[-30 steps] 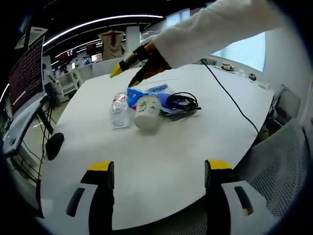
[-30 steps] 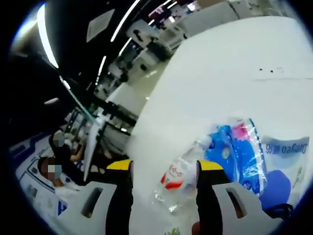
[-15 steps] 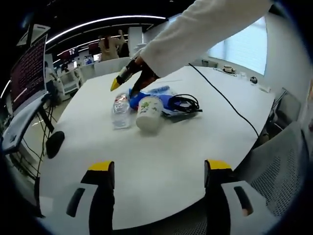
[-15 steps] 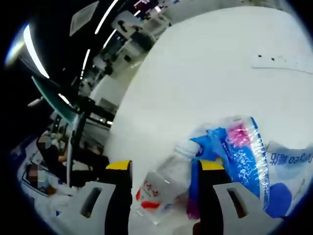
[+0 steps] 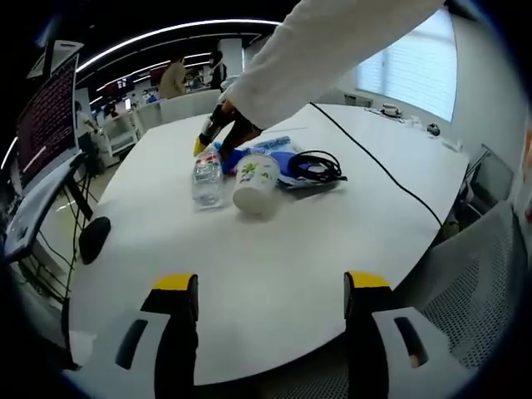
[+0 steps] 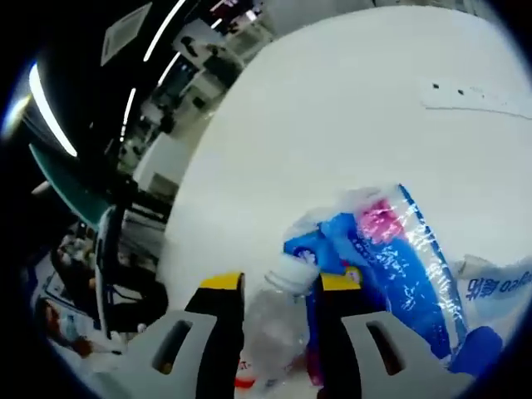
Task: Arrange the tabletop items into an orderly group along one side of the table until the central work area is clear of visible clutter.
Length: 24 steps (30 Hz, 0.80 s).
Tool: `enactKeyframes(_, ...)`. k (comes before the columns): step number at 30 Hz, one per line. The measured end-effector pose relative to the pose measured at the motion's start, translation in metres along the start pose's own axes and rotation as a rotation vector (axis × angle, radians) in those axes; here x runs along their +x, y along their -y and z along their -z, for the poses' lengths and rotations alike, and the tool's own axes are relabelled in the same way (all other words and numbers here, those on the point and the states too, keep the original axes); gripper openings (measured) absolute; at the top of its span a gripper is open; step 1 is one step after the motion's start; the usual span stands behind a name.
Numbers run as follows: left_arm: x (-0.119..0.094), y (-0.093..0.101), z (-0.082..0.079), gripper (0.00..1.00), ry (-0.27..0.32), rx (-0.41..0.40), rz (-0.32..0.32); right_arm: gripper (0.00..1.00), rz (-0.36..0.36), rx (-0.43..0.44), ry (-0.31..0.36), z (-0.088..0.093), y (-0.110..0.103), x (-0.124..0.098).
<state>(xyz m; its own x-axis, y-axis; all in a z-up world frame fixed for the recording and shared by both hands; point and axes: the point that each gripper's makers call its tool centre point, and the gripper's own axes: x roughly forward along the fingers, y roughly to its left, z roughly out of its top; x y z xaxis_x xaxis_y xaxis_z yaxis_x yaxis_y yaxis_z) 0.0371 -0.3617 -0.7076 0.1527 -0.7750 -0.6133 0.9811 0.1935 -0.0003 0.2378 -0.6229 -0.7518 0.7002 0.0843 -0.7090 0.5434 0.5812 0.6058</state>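
Closing in since earlier, right gripper fingers now pinch the water bottle narrowly; left gripper fingers wide.

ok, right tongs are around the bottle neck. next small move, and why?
Probably close the right tongs on the bottle and lift it. Its neck sits between the yellow-tipped jaws, which look narrowed but maybe not gripping. In the left gripper view the bottle lies mid-table beside the cup, blue packet and cable, so it needs moving aside.
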Motion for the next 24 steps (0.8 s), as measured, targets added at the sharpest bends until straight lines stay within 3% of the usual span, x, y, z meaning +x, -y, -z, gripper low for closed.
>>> enactKeyframes(3,0.000,0.000,0.001,0.71,-0.007,0.000,-0.002,0.20,-0.025,0.056,-0.005,0.003,-0.001,0.000)
enactKeyframes(8,0.001,0.000,0.002,0.70,-0.012,0.000,-0.005,0.19,-0.033,-0.039,-0.013,0.008,-0.006,-0.004)
enactKeyframes(13,0.001,0.000,0.001,0.69,-0.011,0.004,-0.003,0.19,-0.123,-0.077,0.054,0.005,-0.022,-0.019)
enactKeyframes(24,0.000,0.001,0.001,0.69,-0.010,0.017,0.001,0.18,-0.220,-0.108,0.171,0.000,-0.046,-0.060)
